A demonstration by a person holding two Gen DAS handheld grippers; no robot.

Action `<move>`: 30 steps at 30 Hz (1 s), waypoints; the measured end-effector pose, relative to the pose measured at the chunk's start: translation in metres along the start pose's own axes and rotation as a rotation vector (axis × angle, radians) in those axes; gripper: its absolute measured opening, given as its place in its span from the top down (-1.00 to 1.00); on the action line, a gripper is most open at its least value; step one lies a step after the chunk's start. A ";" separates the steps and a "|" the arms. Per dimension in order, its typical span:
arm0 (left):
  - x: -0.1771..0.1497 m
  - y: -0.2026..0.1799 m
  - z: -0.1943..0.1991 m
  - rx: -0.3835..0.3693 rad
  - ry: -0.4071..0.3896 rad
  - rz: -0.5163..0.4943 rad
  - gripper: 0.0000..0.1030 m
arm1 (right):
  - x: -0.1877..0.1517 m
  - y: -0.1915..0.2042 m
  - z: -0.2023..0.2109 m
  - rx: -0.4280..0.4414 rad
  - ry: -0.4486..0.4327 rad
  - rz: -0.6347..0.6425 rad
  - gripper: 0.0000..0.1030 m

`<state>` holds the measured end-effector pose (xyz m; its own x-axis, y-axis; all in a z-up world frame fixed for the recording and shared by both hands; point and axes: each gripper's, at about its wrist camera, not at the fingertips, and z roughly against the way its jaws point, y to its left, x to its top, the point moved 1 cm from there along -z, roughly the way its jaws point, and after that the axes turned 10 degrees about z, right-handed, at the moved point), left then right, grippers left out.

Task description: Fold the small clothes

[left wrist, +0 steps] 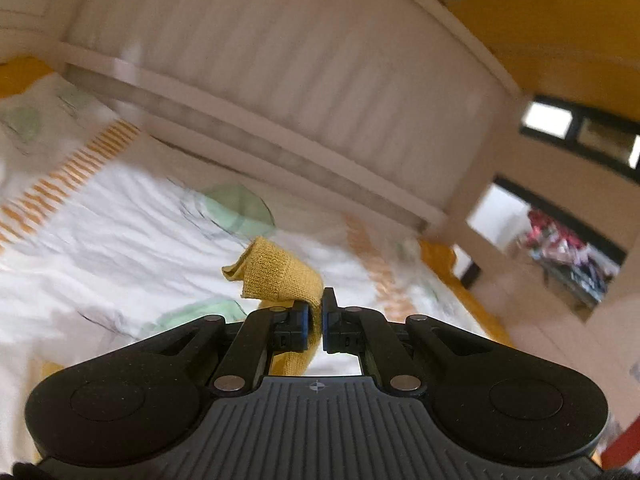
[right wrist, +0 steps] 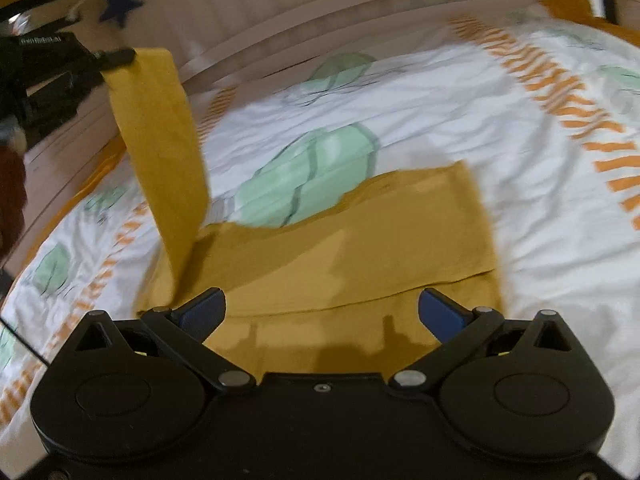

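A small mustard-yellow garment [right wrist: 352, 248] lies on the patterned white bedsheet [right wrist: 440, 128]. One long strip of the garment [right wrist: 160, 132] is lifted up to the left, where my left gripper [right wrist: 120, 56] holds its end. In the left wrist view, my left gripper [left wrist: 316, 312] is shut on the ribbed yellow cuff [left wrist: 276, 272], which curls above the jaws. My right gripper [right wrist: 322, 312] hovers open just above the near part of the garment, with its blue pads [right wrist: 202, 312] wide apart and nothing gripped.
A pale wooden headboard [left wrist: 300, 80] with a rail runs behind the bed. The sheet [left wrist: 100, 240] has green and orange prints. Yellow wall, a dark window [left wrist: 580, 136] and a doorway with clutter [left wrist: 568, 252] lie to the right. A blue star [right wrist: 120, 2] marks the board.
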<state>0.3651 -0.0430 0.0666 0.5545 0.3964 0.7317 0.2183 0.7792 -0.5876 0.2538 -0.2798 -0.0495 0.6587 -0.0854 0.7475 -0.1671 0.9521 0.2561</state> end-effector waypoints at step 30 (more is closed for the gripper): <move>-0.112 0.122 0.044 0.320 0.261 -0.151 -0.56 | -0.005 -0.036 -0.017 -0.133 0.044 -0.071 -0.99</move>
<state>0.2946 0.0291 -0.0717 0.7291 0.1628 0.6647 0.0754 0.9463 -0.3145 0.2690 -0.3087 -0.0730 0.6972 -0.1438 0.7023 -0.0224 0.9748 0.2219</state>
